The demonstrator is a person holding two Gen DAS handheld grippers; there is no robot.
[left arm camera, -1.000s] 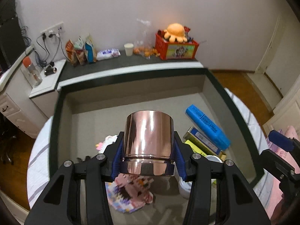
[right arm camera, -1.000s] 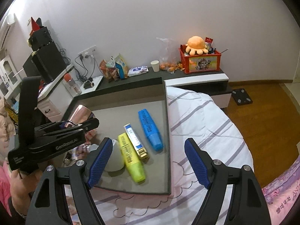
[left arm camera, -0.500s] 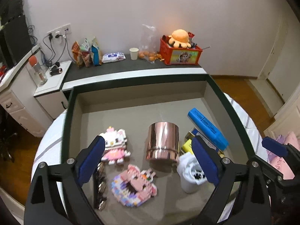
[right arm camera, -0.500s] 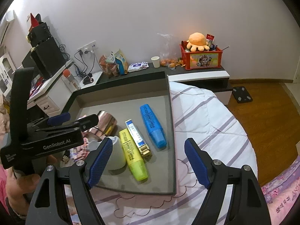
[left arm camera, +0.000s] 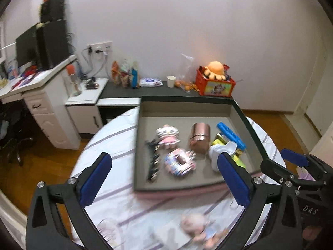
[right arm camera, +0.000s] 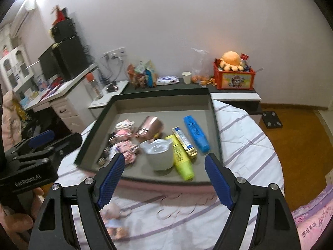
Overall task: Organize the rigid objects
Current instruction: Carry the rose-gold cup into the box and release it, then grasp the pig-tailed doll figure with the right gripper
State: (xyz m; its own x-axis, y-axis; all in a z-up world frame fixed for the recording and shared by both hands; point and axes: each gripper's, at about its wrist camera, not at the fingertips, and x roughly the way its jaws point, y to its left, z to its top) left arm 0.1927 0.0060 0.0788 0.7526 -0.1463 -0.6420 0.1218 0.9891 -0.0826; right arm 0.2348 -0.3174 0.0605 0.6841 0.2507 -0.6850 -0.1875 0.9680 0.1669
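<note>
With both the left gripper and right gripper jaws wide and empty, the copper cup, crowding the white cup at its 4 o'clock in the tray, could get knocked over.

You're facing a plain pale wall with a wall socket trailing cables. Below it runs a low dark shelf holding snack bags, a paper cup and a red box topped by an orange plush toy. To your left stands a white desk with drawers, a dark monitor on top (the picture is blurred there). The wooden floor glows orange-brown on both sides, and a black bathroom scale lies on it near the shelf's end. A warm light patch sits on the wall above the toy.
</note>
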